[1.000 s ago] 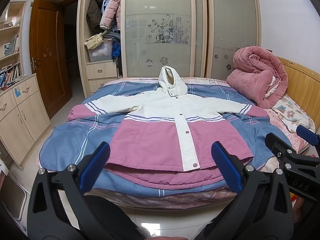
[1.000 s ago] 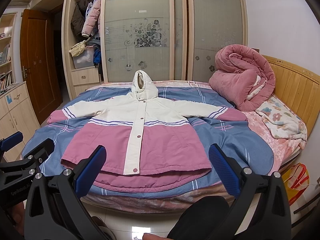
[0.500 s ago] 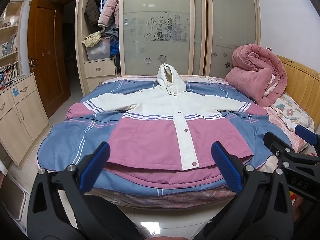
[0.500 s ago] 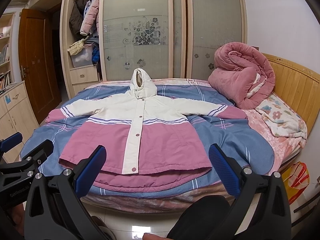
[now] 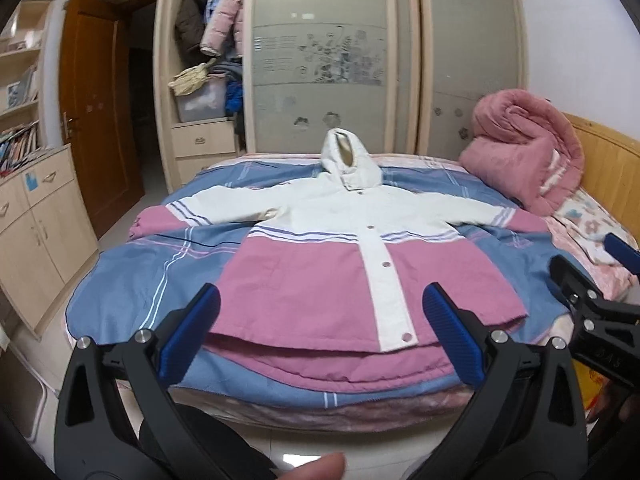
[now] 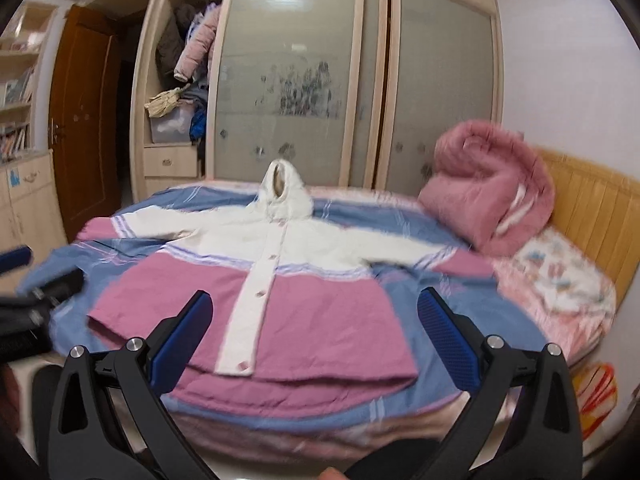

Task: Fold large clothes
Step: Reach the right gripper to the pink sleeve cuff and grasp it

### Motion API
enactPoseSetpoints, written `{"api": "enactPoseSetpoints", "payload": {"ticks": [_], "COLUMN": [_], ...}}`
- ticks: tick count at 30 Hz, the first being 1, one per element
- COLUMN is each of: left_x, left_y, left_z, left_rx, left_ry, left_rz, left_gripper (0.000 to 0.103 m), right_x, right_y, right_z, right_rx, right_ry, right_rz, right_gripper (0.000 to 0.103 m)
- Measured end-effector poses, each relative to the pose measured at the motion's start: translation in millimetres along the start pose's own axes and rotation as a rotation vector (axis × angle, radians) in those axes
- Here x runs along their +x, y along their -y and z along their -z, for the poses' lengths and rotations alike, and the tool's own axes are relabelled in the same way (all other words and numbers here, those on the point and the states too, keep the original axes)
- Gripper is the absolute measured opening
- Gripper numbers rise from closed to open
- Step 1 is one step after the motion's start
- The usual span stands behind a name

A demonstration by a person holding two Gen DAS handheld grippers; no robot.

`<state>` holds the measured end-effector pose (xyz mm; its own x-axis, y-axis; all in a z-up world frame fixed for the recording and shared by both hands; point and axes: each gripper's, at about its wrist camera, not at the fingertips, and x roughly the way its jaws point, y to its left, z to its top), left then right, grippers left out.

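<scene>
Lying flat on the bed [image 5: 132, 280], the jacket [image 5: 320, 264] fills mid-frame beyond both wide-spread, empty grippers (left [image 5: 320, 334], right [image 6: 316, 334]).

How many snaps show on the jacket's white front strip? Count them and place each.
4, down the jacket: a collar snap, a chest snap, a middle snap and a hem snap. Others may be hidden.

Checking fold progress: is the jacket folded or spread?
Spread: the jacket lies flat on the bed, both sleeves out, hood up.
</scene>
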<state>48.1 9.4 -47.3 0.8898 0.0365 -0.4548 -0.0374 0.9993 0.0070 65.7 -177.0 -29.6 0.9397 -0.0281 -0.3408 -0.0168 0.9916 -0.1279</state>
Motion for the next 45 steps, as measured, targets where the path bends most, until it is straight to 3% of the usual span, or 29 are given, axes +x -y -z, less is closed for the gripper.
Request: {"api": "enactPoseSetpoints", "payload": {"ticks": [3,8,12,16,18,24,28,30,34,37,39,42,45], "left_x": [14.6,30.2,48.9,68.7,76.1,91.8,98.6,103.9,130.8,156.1,164.0,170.9,180.1], "left_y": [-5.2,-16.7,-23.9,-24.8,-25.5,-7.5,13.6,24.0,29.6,33.8,35.8,37.4,30.0], "left_z": [4.8,7.3,5.8,-0.9,-11.3,-73.9,-120.1,-132.1,-117.5,-112.9,-110.2,-106.4,-107.3], "left_rx": [0.007,-0.012,-0.044,-0.063,-0.1,-0.075,0.001,0.027,0.009,0.007,0.039,0.08,0.053], "left_ry": [0.006,0.071,0.103,0.135,0.16,0.2,0.195,0.205,0.2,0.142,0.152,0.171,0.152], "left_rz": [-0.038,0.006,0.0,0.042,0.065,0.169,0.294,0.311,0.236,0.251,0.22,0.16,0.175], "left_gripper": [0.101,0.101,0.101,0.101,0.101,0.101,0.101,0.101,0.101,0.101,0.101,0.101,0.101], "right_x": [14.3,36.2,52.5,68.2,74.7,94.0,111.4,117.2,139.6,164.9,185.4,225.4,271.4], "right_y": [6.8,29.9,34.8,45.7,53.3,77.7,86.5,92.0,117.7,144.7,166.8,213.2,269.4], "right_z": [10.5,16.5,12.4,5.2,0.7,-18.0,-31.5,-36.1,-45.9,-54.1,-58.0,-56.6,-42.3], "right_rx": [-0.007,0.108,0.076,0.071,0.091,0.157,0.119,0.117,0.19,0.269,0.326,0.447,0.576], "right_ry": [0.011,0.02,0.021,0.03,0.02,-0.008,-0.034,-0.028,-0.049,-0.077,-0.1,-0.165,-0.226], "right_rz": [0.038,0.034,-0.04,0.008,0.008,0.005,0.004,0.017,-0.002,-0.019,-0.045,-0.063,-0.07], "right_gripper": [0.102,0.102,0.102,0.102,0.102,0.102,0.102,0.102,0.102,0.102,0.102,0.102,0.102]}}
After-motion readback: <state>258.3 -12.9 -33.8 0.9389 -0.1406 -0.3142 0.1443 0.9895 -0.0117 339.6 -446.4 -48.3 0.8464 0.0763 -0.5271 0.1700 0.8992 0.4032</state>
